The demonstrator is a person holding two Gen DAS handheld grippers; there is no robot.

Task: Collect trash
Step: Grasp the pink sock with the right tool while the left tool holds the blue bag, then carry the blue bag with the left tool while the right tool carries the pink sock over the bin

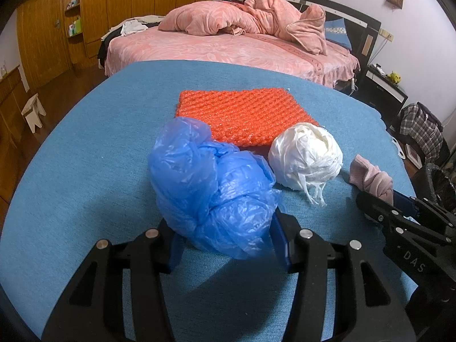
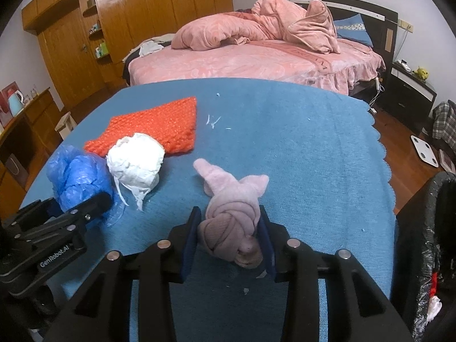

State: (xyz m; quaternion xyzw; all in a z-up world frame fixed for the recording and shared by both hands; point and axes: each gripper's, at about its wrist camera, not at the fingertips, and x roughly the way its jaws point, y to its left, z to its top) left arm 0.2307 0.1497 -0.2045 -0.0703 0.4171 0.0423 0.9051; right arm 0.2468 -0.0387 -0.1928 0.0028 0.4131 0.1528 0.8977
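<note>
Near the tabletop's (image 2: pixel 285 148) front edge, the left hand-held gripper (image 1: pixel 228 236) clamps one blue bag (image 1: pixel 211 188), the right hand-held gripper (image 2: pixel 228 242) one knotted pink cloth (image 2: pixel 230 222); only the right view shows the black bin (image 2: pixel 433 228) at the right edge.

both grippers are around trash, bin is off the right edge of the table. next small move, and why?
Probably lift the right gripper and swing it to the black-lined bin. Its pads already press the knotted pink cloth, and the bin sits right beside it. The left gripper holds the blue plastic bag, farther from the bin, so it can follow.
</note>
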